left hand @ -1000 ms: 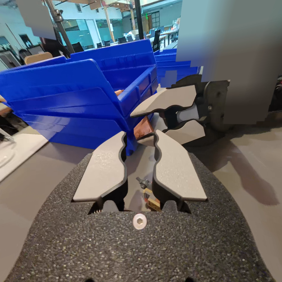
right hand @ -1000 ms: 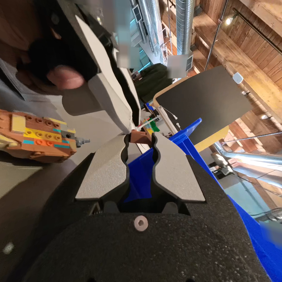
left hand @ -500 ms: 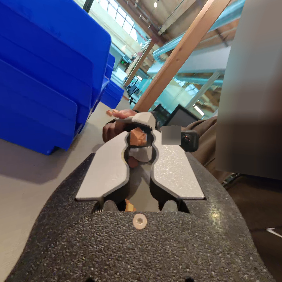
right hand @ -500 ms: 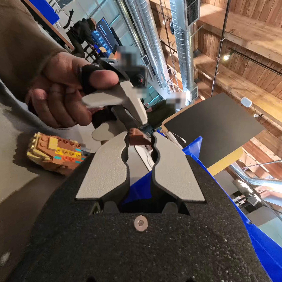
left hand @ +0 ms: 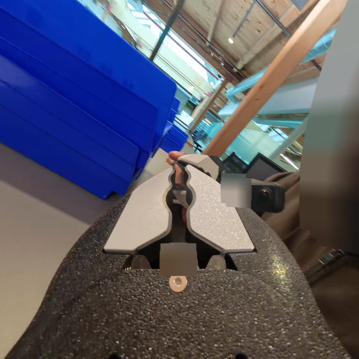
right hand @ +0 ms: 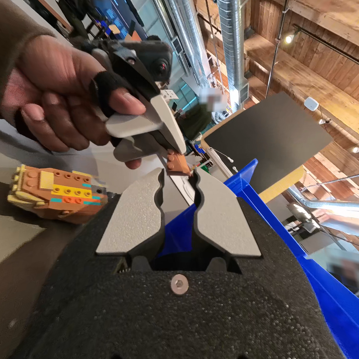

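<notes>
At frame centre the left claw (left hand: 179, 171) has its fingers nearly together, nothing visibly held between them. Just beyond its tips sits the right claw (left hand: 198, 162), gripped by a hand (left hand: 174, 155). Stacked blue bins (left hand: 77, 108) fill the upper left on the grey desk (left hand: 38, 209).

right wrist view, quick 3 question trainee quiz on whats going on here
1. True or false: the right tool is clamped on the brick.
2. Where does the model lie? A: in a bin. B: on the table, left of the right tool. C: in a person's palm.
3. Fill in: the brick is pinched by the ___ tool.

Key:
1. False. Its jaws stand apart.
2. B.
3. Left. The left tool reaches in from the upper left with the brick at its tips.
</notes>
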`<act>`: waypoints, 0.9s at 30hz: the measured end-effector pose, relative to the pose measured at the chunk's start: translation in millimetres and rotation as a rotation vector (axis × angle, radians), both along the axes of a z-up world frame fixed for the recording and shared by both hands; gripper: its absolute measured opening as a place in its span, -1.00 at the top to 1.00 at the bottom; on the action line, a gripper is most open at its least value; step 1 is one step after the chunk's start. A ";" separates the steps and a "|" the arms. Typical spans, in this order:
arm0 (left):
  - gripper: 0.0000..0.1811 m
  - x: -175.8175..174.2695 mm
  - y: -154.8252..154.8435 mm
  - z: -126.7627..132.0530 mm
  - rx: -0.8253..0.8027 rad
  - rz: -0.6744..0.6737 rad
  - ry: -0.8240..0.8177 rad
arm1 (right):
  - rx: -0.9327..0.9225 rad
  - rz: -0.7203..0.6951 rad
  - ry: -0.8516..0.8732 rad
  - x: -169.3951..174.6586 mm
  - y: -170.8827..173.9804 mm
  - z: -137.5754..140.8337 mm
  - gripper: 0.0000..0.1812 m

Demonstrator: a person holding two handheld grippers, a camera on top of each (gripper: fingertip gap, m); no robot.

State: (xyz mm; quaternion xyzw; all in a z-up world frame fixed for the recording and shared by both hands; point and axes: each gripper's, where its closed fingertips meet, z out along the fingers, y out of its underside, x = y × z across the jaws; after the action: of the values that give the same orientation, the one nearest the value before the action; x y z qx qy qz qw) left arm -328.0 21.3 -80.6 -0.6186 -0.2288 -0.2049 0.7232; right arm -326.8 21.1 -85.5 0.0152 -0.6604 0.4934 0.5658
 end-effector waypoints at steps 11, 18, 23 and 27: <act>0.91 -2.6 9.4 -2.8 0.006 0.077 -0.017 | 0.055 -0.102 0.050 -10.1 9.4 -0.7 0.75; 0.81 3.5 9.8 -5.9 -0.028 -0.009 -0.051 | 0.094 -0.062 0.091 -4.6 5.1 -1.8 0.76; 0.87 7.0 10.3 -6.6 -0.032 -0.032 -0.036 | 0.115 -0.059 0.108 -3.6 3.1 -3.0 0.76; 0.89 3.6 9.7 -8.9 -0.081 0.028 0.033 | 0.142 -0.091 0.122 -5.2 2.6 -4.0 0.75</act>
State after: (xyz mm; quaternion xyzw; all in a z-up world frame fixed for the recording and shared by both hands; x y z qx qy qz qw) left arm -324.4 31.0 -89.6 -0.6474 -0.2338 -0.1751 0.7040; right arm -332.0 23.8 -89.5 0.0555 -0.6582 0.4173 0.6242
